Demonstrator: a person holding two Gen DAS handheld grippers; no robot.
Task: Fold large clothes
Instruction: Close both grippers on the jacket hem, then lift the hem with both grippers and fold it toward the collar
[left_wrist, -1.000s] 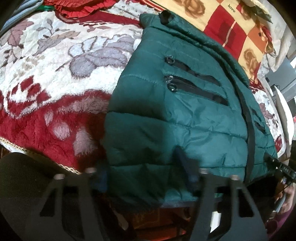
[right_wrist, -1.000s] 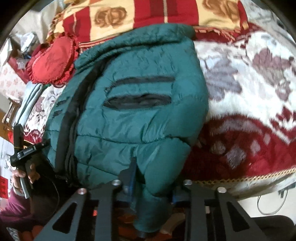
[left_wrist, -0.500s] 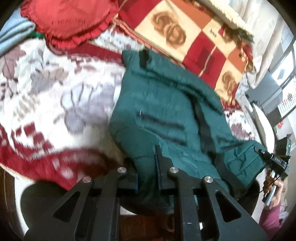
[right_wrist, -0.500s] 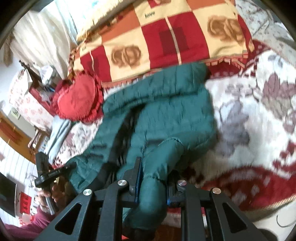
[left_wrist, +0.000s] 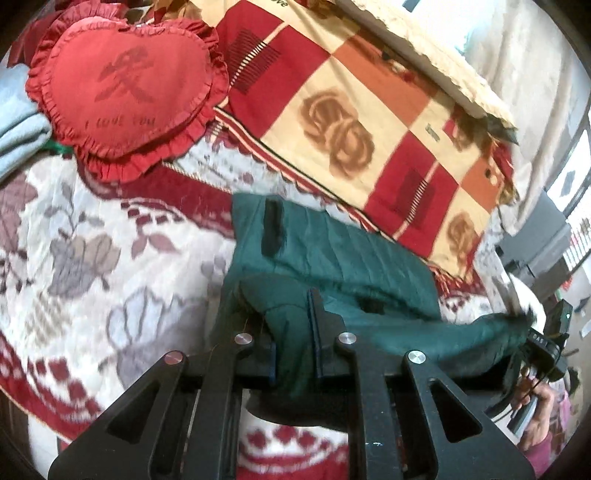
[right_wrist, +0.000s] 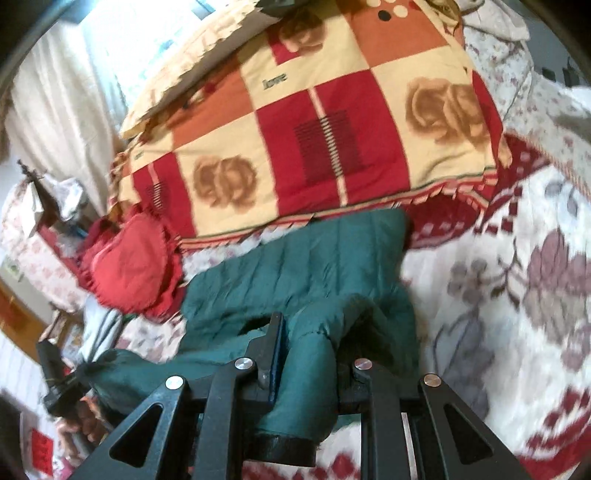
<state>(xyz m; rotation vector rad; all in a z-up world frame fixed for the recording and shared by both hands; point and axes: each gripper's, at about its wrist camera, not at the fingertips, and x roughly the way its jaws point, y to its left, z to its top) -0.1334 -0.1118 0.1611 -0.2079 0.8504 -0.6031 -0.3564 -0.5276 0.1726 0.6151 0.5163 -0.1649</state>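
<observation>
A dark green puffer jacket lies on a bed, its near part lifted off the blanket; it also shows in the right wrist view. My left gripper is shut on a fold of the jacket's hem. My right gripper is shut on a green sleeve or hem corner that hangs down between its fingers. The jacket stretches between the two grippers, with the collar end resting near the patchwork pillow.
A red-and-white floral blanket covers the bed. A red heart cushion and a red, orange and cream patchwork pillow lie at the far side. The other gripper and the hand holding it show at the right edge.
Both grippers have closed on the jacket's near edge and lifted it up and forward toward the pillow. The front with its zip pockets no longer shows.
</observation>
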